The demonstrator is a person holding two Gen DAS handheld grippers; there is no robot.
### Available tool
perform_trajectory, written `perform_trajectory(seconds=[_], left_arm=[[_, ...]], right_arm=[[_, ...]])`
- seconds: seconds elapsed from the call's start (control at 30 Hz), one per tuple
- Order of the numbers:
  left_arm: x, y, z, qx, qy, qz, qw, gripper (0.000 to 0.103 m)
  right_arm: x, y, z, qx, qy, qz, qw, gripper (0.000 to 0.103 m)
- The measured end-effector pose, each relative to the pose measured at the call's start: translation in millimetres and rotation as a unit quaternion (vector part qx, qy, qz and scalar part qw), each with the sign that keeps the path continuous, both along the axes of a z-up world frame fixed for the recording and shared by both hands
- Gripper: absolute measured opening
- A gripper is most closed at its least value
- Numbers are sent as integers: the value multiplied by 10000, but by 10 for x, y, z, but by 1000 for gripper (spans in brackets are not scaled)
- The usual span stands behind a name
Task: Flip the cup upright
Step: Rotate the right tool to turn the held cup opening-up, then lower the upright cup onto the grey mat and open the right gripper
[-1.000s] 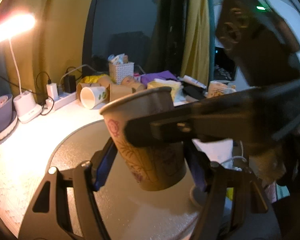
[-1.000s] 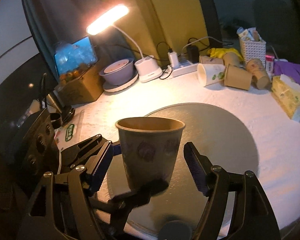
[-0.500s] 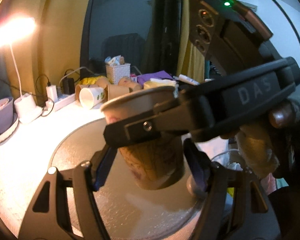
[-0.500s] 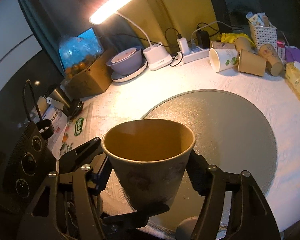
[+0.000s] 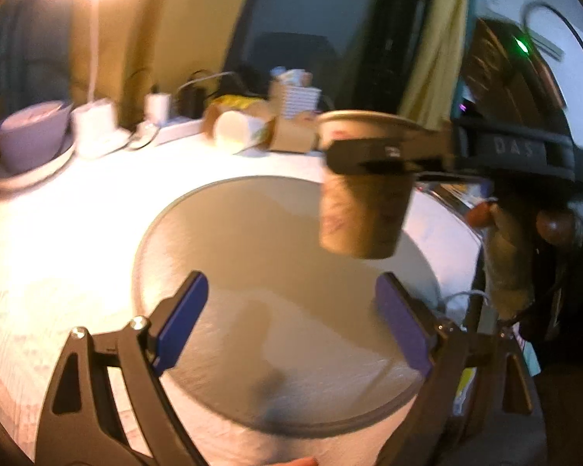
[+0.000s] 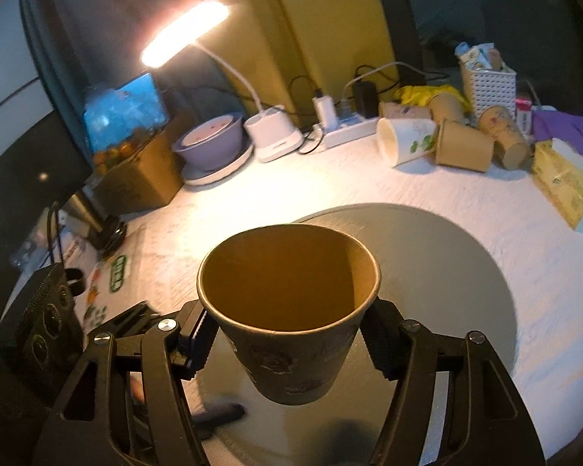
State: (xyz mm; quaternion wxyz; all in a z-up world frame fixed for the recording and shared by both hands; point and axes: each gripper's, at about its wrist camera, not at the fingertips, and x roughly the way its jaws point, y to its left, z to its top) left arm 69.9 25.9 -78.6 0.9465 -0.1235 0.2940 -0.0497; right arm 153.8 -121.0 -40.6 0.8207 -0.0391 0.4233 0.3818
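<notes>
A brown paper cup (image 6: pixel 291 310) with a printed pattern is upright, mouth up, clamped between the pads of my right gripper (image 6: pixel 287 334) above the round grey mat (image 6: pixel 447 272). In the left wrist view the same cup (image 5: pixel 363 209) hangs in the air, held by the right gripper's black fingers (image 5: pixel 392 155) coming in from the right. My left gripper (image 5: pixel 291 330) is open and empty, below and in front of the cup, over the mat (image 5: pixel 252 272). The left wrist view is blurred.
At the back of the white table lie a white cup (image 6: pixel 406 141) and several brown cups (image 6: pixel 462 147), with a power strip (image 6: pixel 346 132), a lit desk lamp (image 6: pixel 186 31), a purple bowl (image 6: pixel 210 143), a white basket (image 6: pixel 487 85) and a tissue pack (image 6: pixel 563 182).
My left gripper has let go of the cup and drawn back from it. The right gripper closed on the cup and now holds it alone, lifted higher.
</notes>
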Motion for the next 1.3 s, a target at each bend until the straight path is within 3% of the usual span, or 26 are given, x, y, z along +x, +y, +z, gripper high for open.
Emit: perform_trajectory(seconds=[0.17, 0.37, 0.7, 1.3], left_arm=[[-17, 318, -11, -368, 99, 507, 9980, 89], [-28, 536, -1, -393, 70, 869, 9954, 89], [91, 572, -94, -330, 325, 996, 9939, 89], [146, 356, -83, -196, 425, 903, 9948, 89]], right_arm=[[34, 65, -52, -108, -250, -56, 9996, 68], [13, 153, -216, -358, -586, -86, 9976, 68], [15, 143, -391, -831, -1144, -397, 9892, 68], [-66, -65, -418, -960, -1207, -725, 9854, 70]])
